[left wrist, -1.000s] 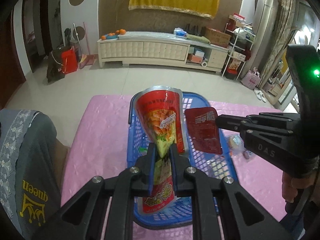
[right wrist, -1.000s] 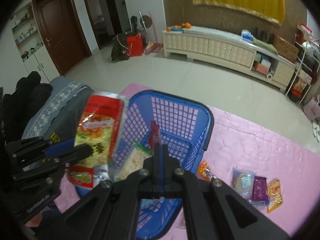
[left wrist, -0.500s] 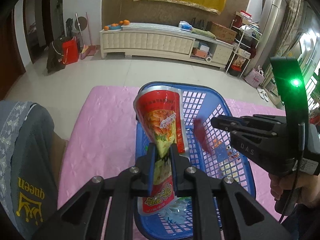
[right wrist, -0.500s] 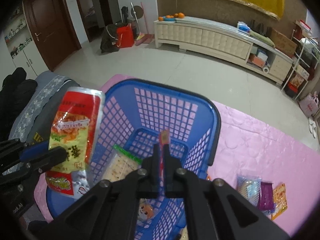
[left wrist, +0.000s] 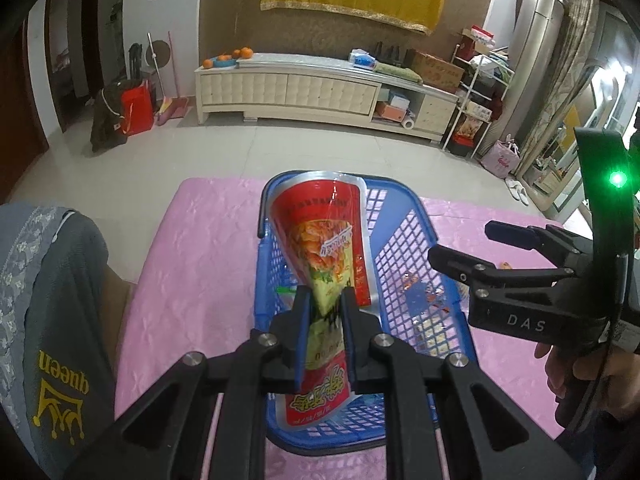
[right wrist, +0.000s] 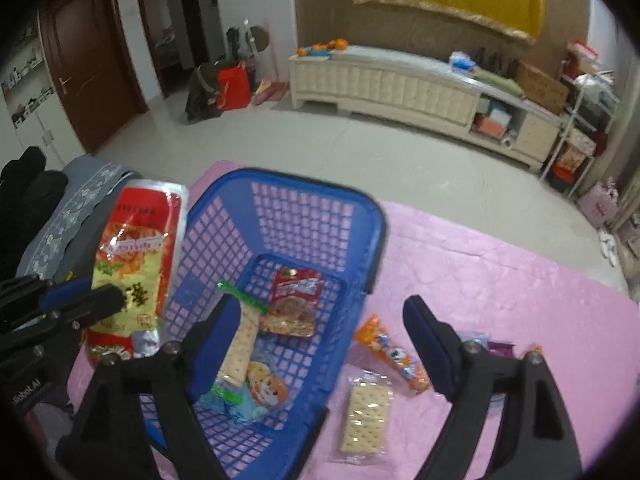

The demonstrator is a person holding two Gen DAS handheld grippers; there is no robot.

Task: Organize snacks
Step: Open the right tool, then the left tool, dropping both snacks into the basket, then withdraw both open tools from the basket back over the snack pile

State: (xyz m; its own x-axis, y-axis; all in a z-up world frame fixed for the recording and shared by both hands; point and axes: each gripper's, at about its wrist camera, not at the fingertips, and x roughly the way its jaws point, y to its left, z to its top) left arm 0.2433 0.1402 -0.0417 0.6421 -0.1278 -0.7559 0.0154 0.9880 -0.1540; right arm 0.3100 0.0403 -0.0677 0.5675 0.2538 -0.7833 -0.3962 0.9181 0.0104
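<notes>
A blue mesh basket [left wrist: 420,216] [right wrist: 360,216] stands on the pink cloth. My left gripper [left wrist: 324,300] [right wrist: 100,294] is shut on a tall red-and-yellow snack bag [left wrist: 320,236] [right wrist: 136,256], held upright over the basket's near-left rim. My right gripper [right wrist: 320,312] [left wrist: 464,244] hovers over the basket's right side, its jaws opening wide with nothing between the pads. A small red packet [right wrist: 296,304] lies on the basket floor beside a cracker packet [right wrist: 242,340] and a blue cartoon packet [right wrist: 260,392].
On the cloth right of the basket lie a cracker packet [right wrist: 366,412], an orange packet [right wrist: 394,354] and a purple packet [right wrist: 500,348]. Grey fabric printed "queen" [left wrist: 60,340] borders the table's left side. A person's hand [left wrist: 576,372] holds the right gripper.
My right gripper went from shut on the small red packet to wide open; the packet now lies in the basket. The left gripper has kept still with its bag.
</notes>
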